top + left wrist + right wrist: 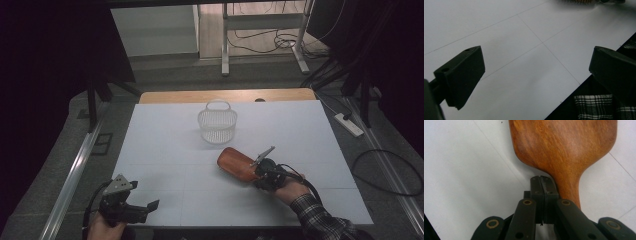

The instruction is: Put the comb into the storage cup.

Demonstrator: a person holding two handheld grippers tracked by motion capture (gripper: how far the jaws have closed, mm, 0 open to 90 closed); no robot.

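Observation:
A wooden hairbrush (236, 163) lies back-up on the white table, just right of the middle. In the right gripper view its broad wooden head (564, 147) spreads across the top. My right gripper (544, 185) is shut, pads pressed together with nothing between them. The brush's handle runs beside and under the right jaw. In the high view the right gripper (261, 168) sits at the handle end. My left gripper (148, 208) rests at the table's near left edge, open over bare table (536, 75). A white wire basket (217, 126) stands upright beyond the brush.
The white table top (165, 145) ends at a wooden strip along its far edge. A plaid sleeve (320, 220) comes in at the bottom right. A power strip (348, 124) and cables lie on the floor to the right.

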